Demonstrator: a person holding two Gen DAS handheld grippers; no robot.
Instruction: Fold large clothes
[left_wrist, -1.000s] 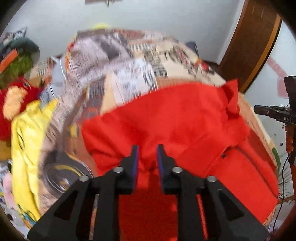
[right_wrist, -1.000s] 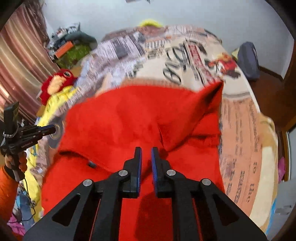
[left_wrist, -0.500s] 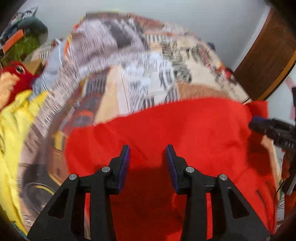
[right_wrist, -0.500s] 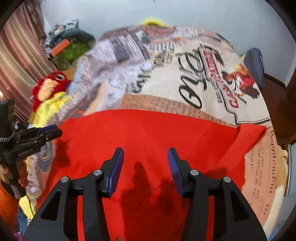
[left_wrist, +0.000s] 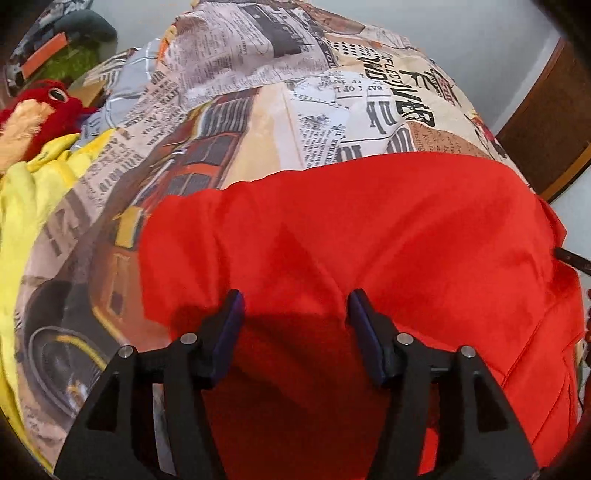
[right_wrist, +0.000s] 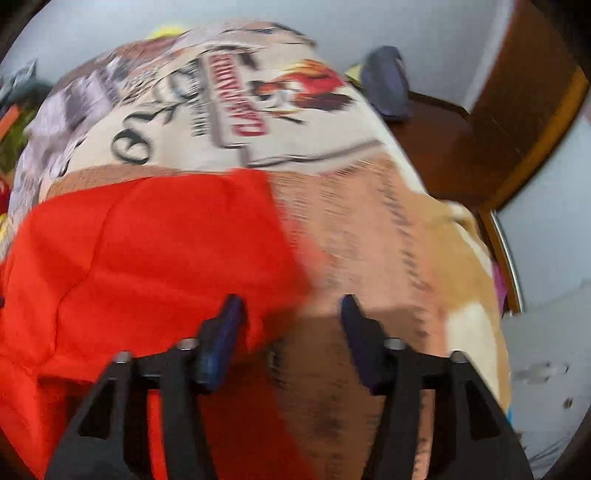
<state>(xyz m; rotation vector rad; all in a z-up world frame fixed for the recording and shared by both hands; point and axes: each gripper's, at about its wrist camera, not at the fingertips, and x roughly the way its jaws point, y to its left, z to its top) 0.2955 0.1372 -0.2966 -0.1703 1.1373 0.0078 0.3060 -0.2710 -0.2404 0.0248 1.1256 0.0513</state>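
A large red garment (left_wrist: 369, 236) lies spread on a bed covered with a newspaper-print sheet (left_wrist: 258, 92). In the left wrist view my left gripper (left_wrist: 294, 306) hovers over the near part of the red cloth, its jaws opening, with no cloth pinched between the blue pads. In the blurred right wrist view the red garment (right_wrist: 147, 251) fills the left half and its right edge falls near my right gripper (right_wrist: 291, 308). That gripper's jaws are opening too; the left pad is over red cloth, the right pad over the bare sheet (right_wrist: 369, 229), and nothing is held.
A yellow cloth (left_wrist: 26, 206) and a red plush toy (left_wrist: 40, 107) lie at the bed's left side. A wooden door (left_wrist: 546, 122) stands at the right. A dark blue bundle (right_wrist: 386, 85) sits on the brown floor beyond the bed's far right corner.
Both grippers were nearly shut on bunched red cloth and have opened, letting it go. The garment now lies flat. The right gripper has moved right to the garment's edge; the left has sunk lower.
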